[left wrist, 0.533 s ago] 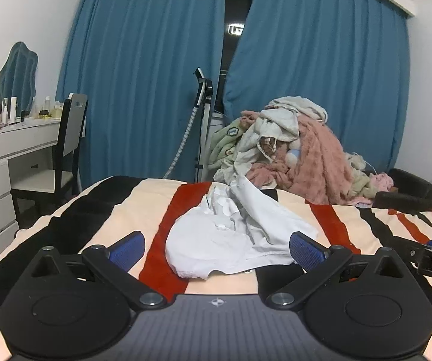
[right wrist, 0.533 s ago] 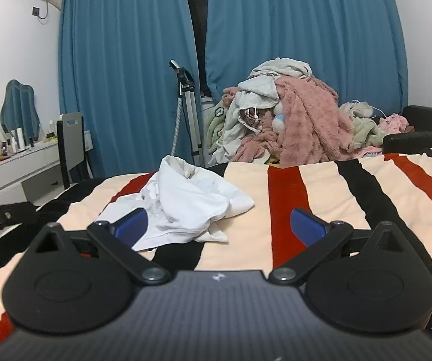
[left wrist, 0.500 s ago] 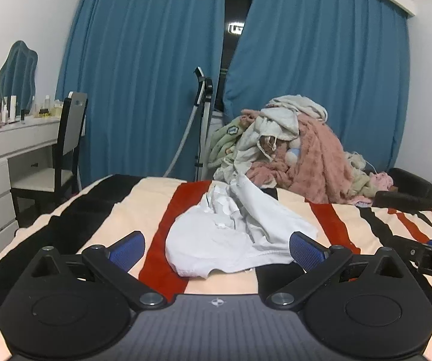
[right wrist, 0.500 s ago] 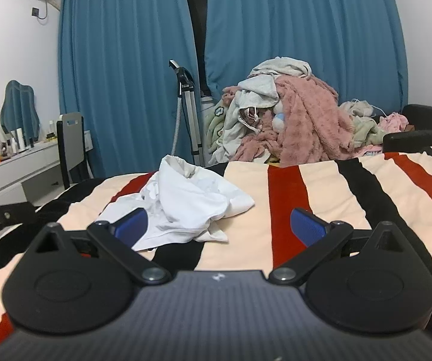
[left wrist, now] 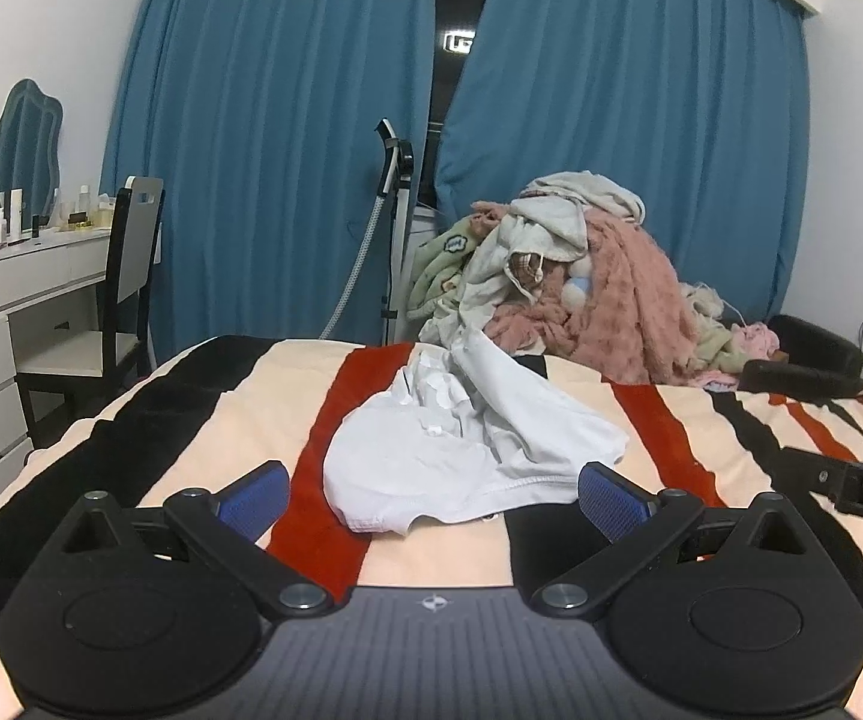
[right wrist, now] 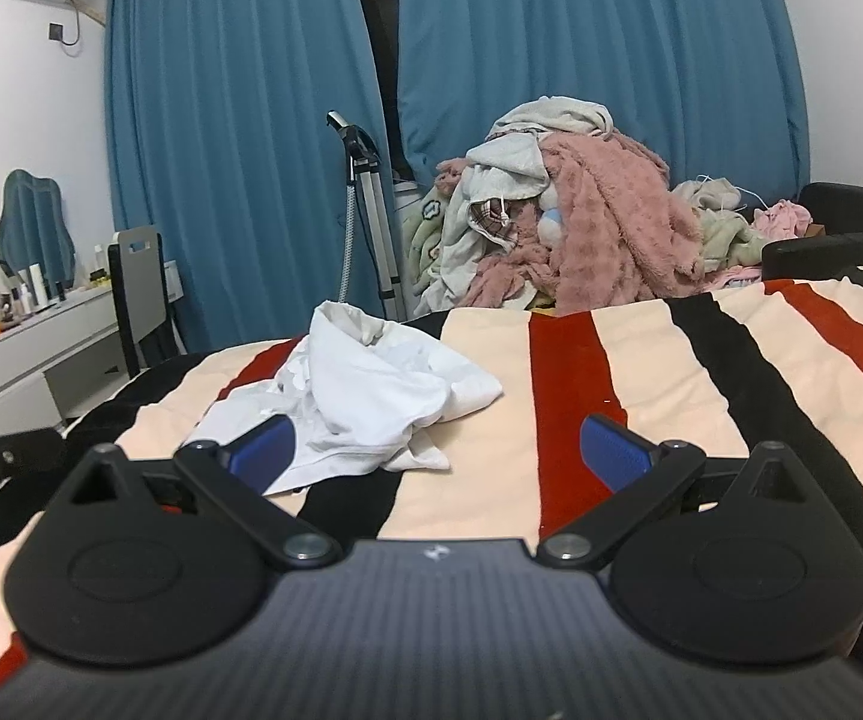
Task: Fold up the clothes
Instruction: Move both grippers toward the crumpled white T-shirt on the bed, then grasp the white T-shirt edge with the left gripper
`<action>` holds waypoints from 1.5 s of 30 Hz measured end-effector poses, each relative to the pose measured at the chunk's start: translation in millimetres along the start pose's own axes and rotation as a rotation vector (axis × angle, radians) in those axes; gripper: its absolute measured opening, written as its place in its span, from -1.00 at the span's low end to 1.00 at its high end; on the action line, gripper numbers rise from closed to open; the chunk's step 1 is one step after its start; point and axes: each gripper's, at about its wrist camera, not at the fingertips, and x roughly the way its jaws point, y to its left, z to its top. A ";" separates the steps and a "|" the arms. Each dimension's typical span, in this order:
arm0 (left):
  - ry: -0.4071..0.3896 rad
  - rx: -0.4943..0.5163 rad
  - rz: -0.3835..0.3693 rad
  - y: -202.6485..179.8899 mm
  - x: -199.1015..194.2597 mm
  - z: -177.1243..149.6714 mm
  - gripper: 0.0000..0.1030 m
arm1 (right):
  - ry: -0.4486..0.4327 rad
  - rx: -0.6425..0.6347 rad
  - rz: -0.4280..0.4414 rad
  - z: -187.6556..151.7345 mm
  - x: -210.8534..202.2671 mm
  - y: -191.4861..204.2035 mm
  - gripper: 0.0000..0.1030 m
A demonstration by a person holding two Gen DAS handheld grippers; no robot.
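1. Bed cover: soft blanket with broad cream, black and red stripes running away from me. It fills the near half of both wrist views.
2. Curtains: heavy blue cloth in vertical pleats across the far wall, with a dark gap between the two panels.
3. Clothes heap at the far edge of the bed: a pink fuzzy throw, grey and pale green pieces, piled loosely and uneven.
4. White garment, the piece I am to fold: thin smooth cloth with a stitched hem, crumpled in a mound on the bed, over the red stripe and the cream band to its right. In the right wrist view it sits left of centre.
5. White desk and black-framed chair at far left; a garment steamer pole stands in front of the curtains.
6. Left gripper: blue ribbed pads spread wide, holding nothing, with the garment's near hem just beyond them.
7. Right gripper: jaws also wide apart and empty; its left pad overlaps the garment's near corner in view, contact not discernible.
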 end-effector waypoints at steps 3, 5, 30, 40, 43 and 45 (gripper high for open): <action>-0.007 0.029 0.009 -3.8 1.2 -2.4 1.00 | 0.005 -0.001 0.003 -0.1 1.2 0.3 1.00; -0.005 0.045 0.011 -5.8 3.5 -4.7 1.00 | 0.005 -0.002 0.006 -0.3 1.4 0.4 1.00; 0.216 0.172 0.067 9.0 190.3 -24.2 0.90 | 0.124 0.016 0.021 -14.4 23.7 -7.0 1.00; 0.265 0.194 0.084 16.0 224.5 -53.6 0.80 | 0.127 -0.023 -0.088 -31.6 61.4 -5.7 1.00; 0.273 0.124 0.096 32.2 240.4 -53.7 0.40 | 0.098 -0.029 -0.095 -39.5 59.5 -1.4 1.00; 0.226 0.110 0.081 36.3 236.0 -48.3 -0.30 | 0.077 -0.034 -0.097 -45.0 57.3 1.8 1.00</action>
